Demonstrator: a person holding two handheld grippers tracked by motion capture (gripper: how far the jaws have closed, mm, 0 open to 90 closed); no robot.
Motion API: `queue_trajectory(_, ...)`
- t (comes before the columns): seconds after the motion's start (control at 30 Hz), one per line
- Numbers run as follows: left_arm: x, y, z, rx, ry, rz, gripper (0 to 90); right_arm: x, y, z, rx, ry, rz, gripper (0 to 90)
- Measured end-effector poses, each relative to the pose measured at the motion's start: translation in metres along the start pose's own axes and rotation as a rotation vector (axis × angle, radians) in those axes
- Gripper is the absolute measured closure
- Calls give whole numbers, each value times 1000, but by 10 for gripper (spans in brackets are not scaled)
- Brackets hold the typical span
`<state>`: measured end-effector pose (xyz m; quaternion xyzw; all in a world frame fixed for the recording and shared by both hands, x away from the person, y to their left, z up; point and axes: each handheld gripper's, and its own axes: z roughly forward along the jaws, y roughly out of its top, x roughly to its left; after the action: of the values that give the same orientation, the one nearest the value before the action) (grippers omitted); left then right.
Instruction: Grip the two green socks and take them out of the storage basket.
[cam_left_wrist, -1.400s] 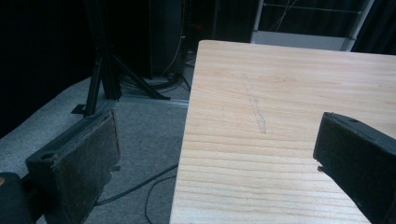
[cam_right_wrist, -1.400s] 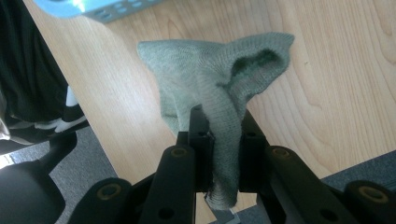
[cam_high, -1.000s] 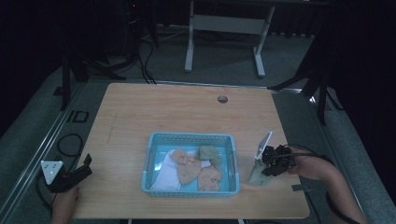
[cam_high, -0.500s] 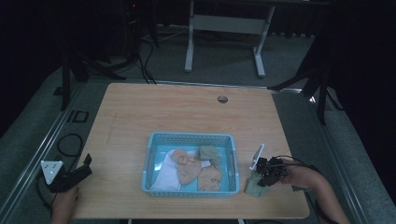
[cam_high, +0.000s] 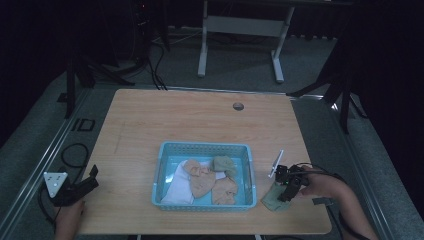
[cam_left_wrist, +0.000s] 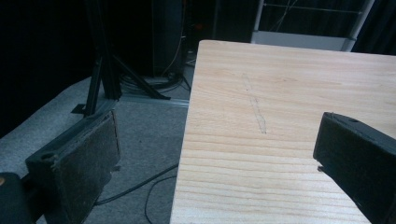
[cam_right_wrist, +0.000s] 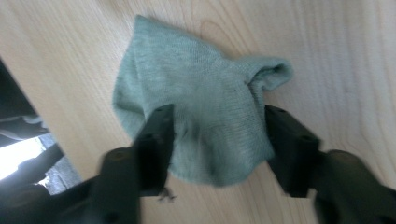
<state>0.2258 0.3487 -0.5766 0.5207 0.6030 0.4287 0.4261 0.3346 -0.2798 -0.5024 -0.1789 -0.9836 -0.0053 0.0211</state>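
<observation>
The right gripper (cam_right_wrist: 217, 140) has just been opening; its 2 jaws straddle the green sock (cam_right_wrist: 201, 107) lying on the table (cam_high: 150, 125), gripping nothing. It should lift straight up, clear of the fabric.

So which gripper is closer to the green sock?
The right gripper: its jaws have just opened, straddling the green sock beside the basket. The left gripper waits at the table's far left edge.
</observation>
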Motion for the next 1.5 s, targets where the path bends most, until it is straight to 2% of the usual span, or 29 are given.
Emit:
queue_trajectory(0.23,0,0,0,0,0,0,7,0,7,-30,-46,-34,-12,334)
queue_trajectory(0.4,0,0,0,0,0,0,7,3,21,-45,-64,-53,-54,334)
queue_trajectory(0.63,0,0,0,0,0,-1,7,8,48,-61,-62,-57,-118,302)
queue_trajectory(0.9,0,0,0,-1,-2,-1,7,14,82,-79,-119,-98,-187,347)
queue_trajectory(1.17,1,0,0,-2,-6,-2,7,20,119,-73,-116,-94,-257,386)
queue_trajectory(1.5,1,0,0,-2,-11,-3,7,22,159,-44,-61,-84,-303,426)
